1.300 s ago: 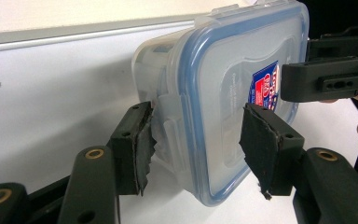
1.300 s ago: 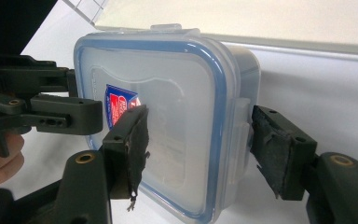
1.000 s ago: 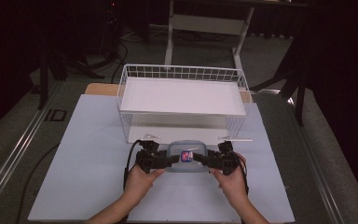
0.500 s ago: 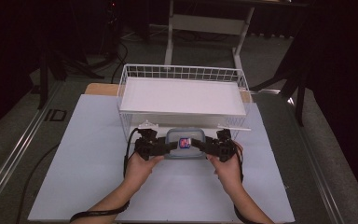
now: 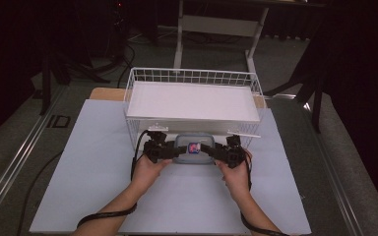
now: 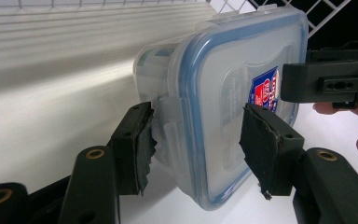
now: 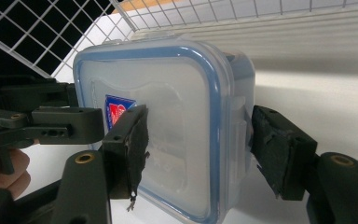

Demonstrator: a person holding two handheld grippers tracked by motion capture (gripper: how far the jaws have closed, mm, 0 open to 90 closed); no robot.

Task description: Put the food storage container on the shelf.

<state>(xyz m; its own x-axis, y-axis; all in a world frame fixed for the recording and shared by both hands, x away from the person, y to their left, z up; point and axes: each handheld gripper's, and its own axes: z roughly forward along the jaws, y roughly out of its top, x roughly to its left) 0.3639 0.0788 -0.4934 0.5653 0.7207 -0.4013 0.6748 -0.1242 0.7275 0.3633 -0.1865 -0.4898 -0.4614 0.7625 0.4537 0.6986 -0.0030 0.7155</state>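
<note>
A clear plastic container [image 5: 194, 147] with a blue-rimmed lid and a red and blue label hangs between my two grippers, right at the front wall of the white wire basket [image 5: 192, 76]. My left gripper [image 5: 172, 151] holds its left end. In the left gripper view the jaws [image 6: 196, 140] press on the side latch and the lid of the container [image 6: 223, 93]. My right gripper [image 5: 216, 151] holds the other end. Its jaws [image 7: 198, 149] clamp the lid and the side of the container [image 7: 177, 116].
The basket has a flat white floor and stands at the back of a pale mat [image 5: 93, 162] on the table. Dark floor, cables and a desk frame [image 5: 216, 24] lie beyond. Open mat surrounds the hands on both sides.
Both grippers have carried the container away from the person, up to the basket's front wall. The grip on it has stayed the same.
</note>
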